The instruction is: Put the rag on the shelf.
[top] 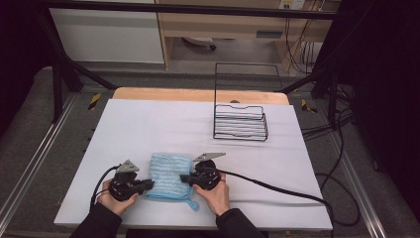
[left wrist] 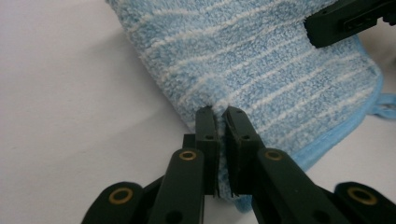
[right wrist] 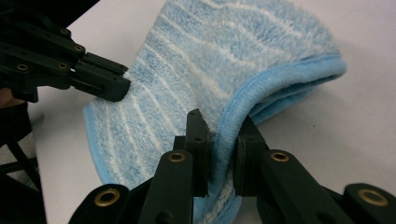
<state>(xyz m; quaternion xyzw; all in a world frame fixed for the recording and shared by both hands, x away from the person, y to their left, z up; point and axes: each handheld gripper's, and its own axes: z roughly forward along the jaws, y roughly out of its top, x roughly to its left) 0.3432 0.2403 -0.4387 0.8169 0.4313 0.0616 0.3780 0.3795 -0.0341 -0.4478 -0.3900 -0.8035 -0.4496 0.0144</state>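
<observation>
A person's left hand point(top: 110, 198) holds the left gripper point(top: 144, 185) low over the near part of a white table point(top: 148, 129), its jaws closed on the left edge of a folded light-blue striped towel point(top: 170, 176); the left gripper view shows the two black jaws pressed together with a thin fold of the terry cloth pinched between them. The towel lies flat on the table's near centre, between the two grippers, with a small blue hanging loop point(top: 193, 204) trailing from its near right corner. At its right edge the right gripper point(top: 185, 178), held by the person's right hand point(top: 216, 196), has its jaws clamped on the towel's bound hem, which bulges up between them in the right gripper view. A black cable point(top: 277, 190) runs from this gripper off to the right. Farther back and to the right, well apart from the towel, stands a black wire rack point(top: 240, 122).
</observation>
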